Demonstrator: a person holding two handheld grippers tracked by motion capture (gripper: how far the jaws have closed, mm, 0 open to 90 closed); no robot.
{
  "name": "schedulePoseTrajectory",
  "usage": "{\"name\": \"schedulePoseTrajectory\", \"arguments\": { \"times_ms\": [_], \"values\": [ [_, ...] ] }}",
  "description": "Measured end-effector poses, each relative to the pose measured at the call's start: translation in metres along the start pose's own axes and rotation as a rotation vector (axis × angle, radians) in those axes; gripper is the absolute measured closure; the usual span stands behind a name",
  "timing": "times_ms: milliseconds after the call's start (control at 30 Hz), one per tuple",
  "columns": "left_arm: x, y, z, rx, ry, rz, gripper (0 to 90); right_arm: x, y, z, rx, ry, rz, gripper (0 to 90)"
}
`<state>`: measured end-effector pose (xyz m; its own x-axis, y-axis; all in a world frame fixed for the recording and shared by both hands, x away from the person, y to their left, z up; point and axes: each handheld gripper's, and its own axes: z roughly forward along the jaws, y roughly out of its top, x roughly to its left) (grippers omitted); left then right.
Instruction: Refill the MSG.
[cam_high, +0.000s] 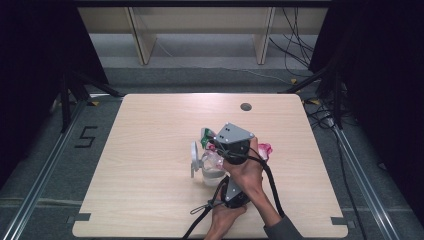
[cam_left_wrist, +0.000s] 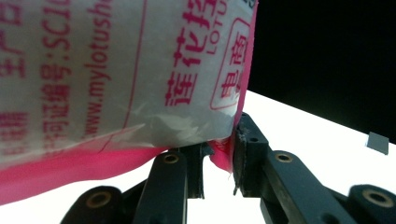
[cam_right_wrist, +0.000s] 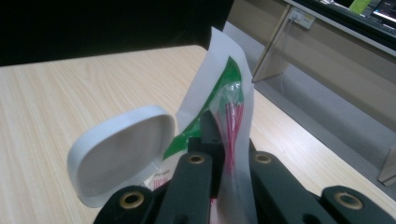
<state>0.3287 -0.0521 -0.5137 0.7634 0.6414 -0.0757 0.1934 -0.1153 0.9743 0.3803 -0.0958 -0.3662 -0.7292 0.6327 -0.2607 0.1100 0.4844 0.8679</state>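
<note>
Lighting/quality, 3 views.
High view: even overhead light, table bright, soft short shadows under hands; dark curtains both sides nr black; slightly soft, low res.
Left gripper view: strong backlight, tabletop blown out to white; pink-printed packet v. close, text soft at left edge, sharper nr centre; black backgrd.
Right gripper view: warm light, wood grain clear; white lid mild sheen; jaws at bottom blurred; far backgrd soft.
</note>
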Motion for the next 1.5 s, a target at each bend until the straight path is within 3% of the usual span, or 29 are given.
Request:
{"name": "schedulePoseTrajectory", "arguments": {
  "times_ms": [933,1133,1267,1333,1400,1500],
  "values": [
    [0.0008,-0.0017,-0.0012,-0.003,-0.004,-0.002,75.3,-0.0005,-0.0003,0.0003,0.001,0.013,0.006,90.0],
    [0.0003,-0.0015,-0.0006,-0.011,-0.005,-0.009,75.2,0.0003,0.0006,0.0017,-0.002,0.016,-0.015,90.0],
    [0.0010,-0.0001,-0.0016,-0.018,-0.005,-0.011,75.4,0.0021,0.0019,-0.0010,-0.007,0.016,0.006,90.0],
    [0.0009,-0.0014,-0.0007,-0.010,-0.006,-0.014,75.2,0.0026,0.0016,0.0023,0.005,0.013,-0.023,90.0],
    [0.0013,-0.0015,-0.0009,-0.016,-0.008,-0.017,75.3,0.0024,0.0006,0.0019,0.006,0.015,0.000,90.0],
    [0.0009,-0.0003,-0.0017,-0.017,-0.011,-0.021,75.3,0.0030,0.0027,-0.0002,-0.007,0.018,-0.016,90.0]
  ]
}}
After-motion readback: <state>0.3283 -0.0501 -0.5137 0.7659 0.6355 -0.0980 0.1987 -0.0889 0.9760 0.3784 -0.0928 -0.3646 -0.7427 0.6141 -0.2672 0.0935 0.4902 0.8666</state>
